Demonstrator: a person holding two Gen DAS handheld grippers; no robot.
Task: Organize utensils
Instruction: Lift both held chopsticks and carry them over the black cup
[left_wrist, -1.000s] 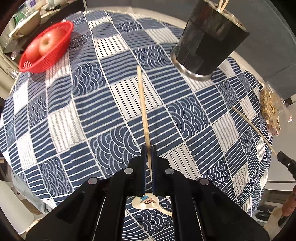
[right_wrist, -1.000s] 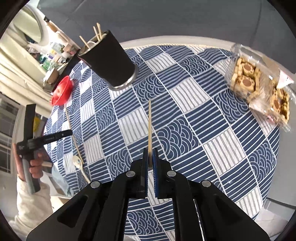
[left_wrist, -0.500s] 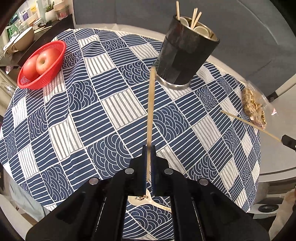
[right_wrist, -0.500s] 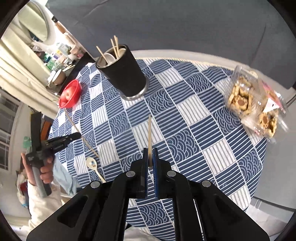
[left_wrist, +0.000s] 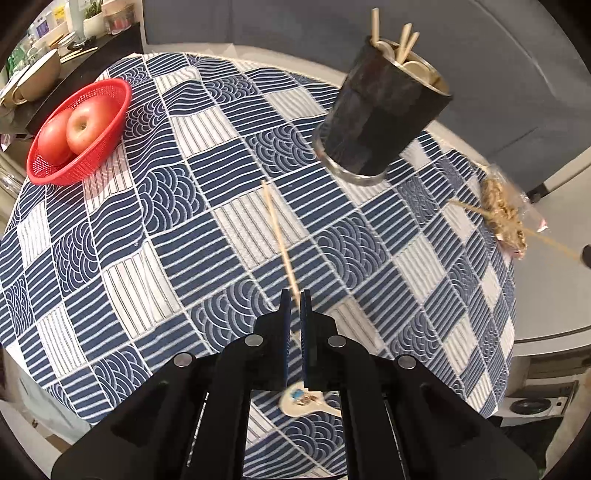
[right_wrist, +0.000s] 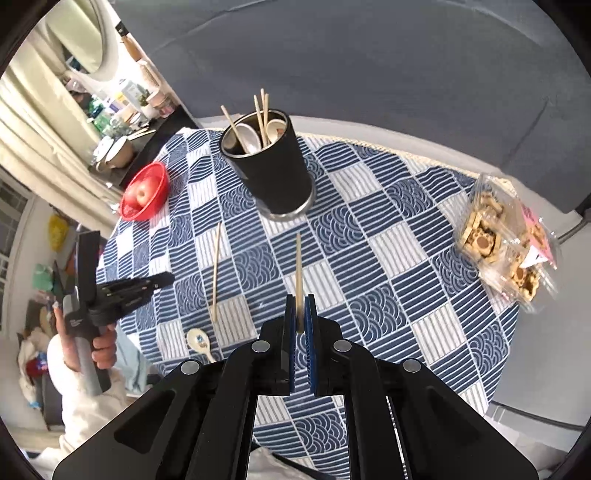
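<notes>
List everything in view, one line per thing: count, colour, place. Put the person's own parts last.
tablecloth: one, blue and white patchwork, over the round table.
cup: one, black with a metal base, far centre of the cloth, holding chopsticks and white spoons.
spoon: one, white with a printed bowl, near edge of the cloth.
basket: one, red, far left, holding two red apples.
cookie box: one, clear plastic, right edge.
chopsticks: two, pale wood, one in the left gripper, one in the right.
left gripper: black, jaws shut on a chopstick.
right gripper: black, jaws shut on a chopstick.
hand: one, holding the left gripper.
</notes>
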